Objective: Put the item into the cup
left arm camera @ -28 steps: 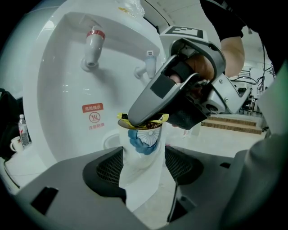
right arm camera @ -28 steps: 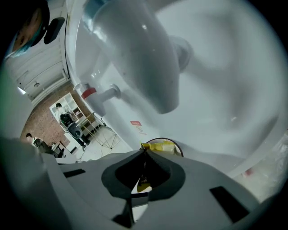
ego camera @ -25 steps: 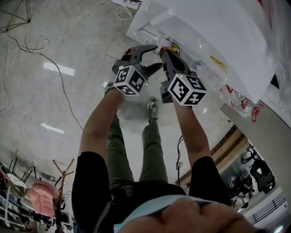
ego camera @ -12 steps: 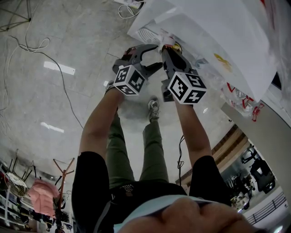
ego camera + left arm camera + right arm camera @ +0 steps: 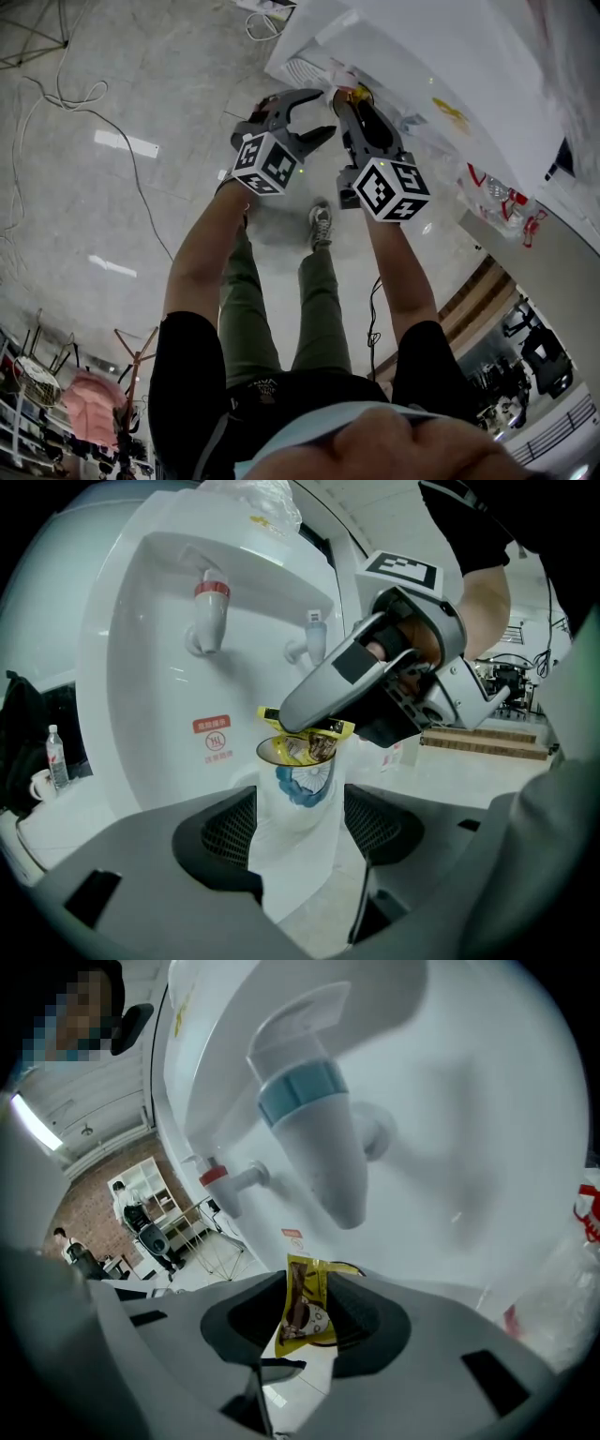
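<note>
A white paper cup (image 5: pixel 298 797) with a blue emblem stands upright between the pads of my left gripper (image 5: pixel 298 832), which is shut on its sides. A yellow sachet (image 5: pixel 310 748) with a brown print sits at the cup's mouth, its lower end inside the rim. My right gripper (image 5: pixel 302 726) comes in from the right and is shut on the sachet's top. In the right gripper view the sachet (image 5: pixel 306 1305) hangs pinched between the jaws of that gripper (image 5: pixel 306 1324). In the head view both grippers, left (image 5: pixel 302 114) and right (image 5: pixel 349 101), meet at the dispenser.
A white water dispenser (image 5: pixel 141 667) rises right behind the cup, with a red-banded tap (image 5: pixel 208 611) and a blue-banded tap (image 5: pixel 314 1138) above it. A small bottle (image 5: pixel 57 757) stands at the far left. Cables (image 5: pixel 56 98) lie on the floor.
The right gripper has shifted slightly with the sachet. The left gripper and the cup stay in the same place.
</note>
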The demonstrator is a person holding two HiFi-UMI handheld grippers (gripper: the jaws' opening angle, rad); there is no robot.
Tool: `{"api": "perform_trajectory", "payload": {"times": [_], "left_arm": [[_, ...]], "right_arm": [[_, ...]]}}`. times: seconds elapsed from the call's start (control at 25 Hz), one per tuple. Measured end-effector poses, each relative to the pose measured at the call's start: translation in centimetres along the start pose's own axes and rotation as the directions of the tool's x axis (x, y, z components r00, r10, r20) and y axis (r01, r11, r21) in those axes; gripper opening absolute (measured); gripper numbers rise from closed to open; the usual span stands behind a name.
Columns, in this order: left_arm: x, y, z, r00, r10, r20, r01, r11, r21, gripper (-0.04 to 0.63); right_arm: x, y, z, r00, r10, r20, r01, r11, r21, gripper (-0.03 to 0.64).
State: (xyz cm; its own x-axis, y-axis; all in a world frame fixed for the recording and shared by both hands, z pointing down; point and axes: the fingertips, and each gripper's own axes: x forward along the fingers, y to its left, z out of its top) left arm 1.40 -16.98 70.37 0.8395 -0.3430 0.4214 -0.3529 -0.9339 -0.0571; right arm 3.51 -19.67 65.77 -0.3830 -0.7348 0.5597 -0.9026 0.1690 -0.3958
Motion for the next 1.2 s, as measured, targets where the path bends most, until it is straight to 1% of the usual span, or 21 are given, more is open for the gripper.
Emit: {"api": "perform_trajectory", "payload": {"times": [0.24, 0.48, 0.72, 0.96, 1.2], "left_arm": [[-0.4, -0.2, 0.4, 1.0, 0.003, 0.005, -0.003, 1.0, -0.002, 0.314], [-0.6, -0.5, 0.1, 1.0, -0.001, 0.007, 0.001, 1.0, -0.008, 0.314], [-0.8, -0.2, -0.4, 1.0, 0.002, 0.001, -0.002, 1.0, -0.014, 0.314], [-0.7, 0.0, -0.5, 1.0, 0.002, 0.001, -0.002, 1.0, -0.018, 0.314], [-0.5, 0.0, -0.6, 1.0, -0.002, 0.006, 0.003, 1.0, -0.026, 0.314]], "right_arm": [[-0.6, -0.5, -0.1, 1.0, -0.024, 0.005, 0.024, 1.0, 0.005, 0.117], [0.2, -0.8, -0.6, 0.998, -0.064, -0.029, 0.064, 0.998, -0.01, 0.115], [1.1, -1.2, -1.0, 0.996, -0.074, -0.058, 0.075, 0.997, 0.018, 0.107], [1.8, -1.5, -1.1, 0.992, -0.095, -0.088, 0.094, 0.995, -0.017, 0.098], [2.6, -1.5, -1.3, 0.983, -0.119, -0.137, 0.111, 0.992, -0.065, 0.097]]}}
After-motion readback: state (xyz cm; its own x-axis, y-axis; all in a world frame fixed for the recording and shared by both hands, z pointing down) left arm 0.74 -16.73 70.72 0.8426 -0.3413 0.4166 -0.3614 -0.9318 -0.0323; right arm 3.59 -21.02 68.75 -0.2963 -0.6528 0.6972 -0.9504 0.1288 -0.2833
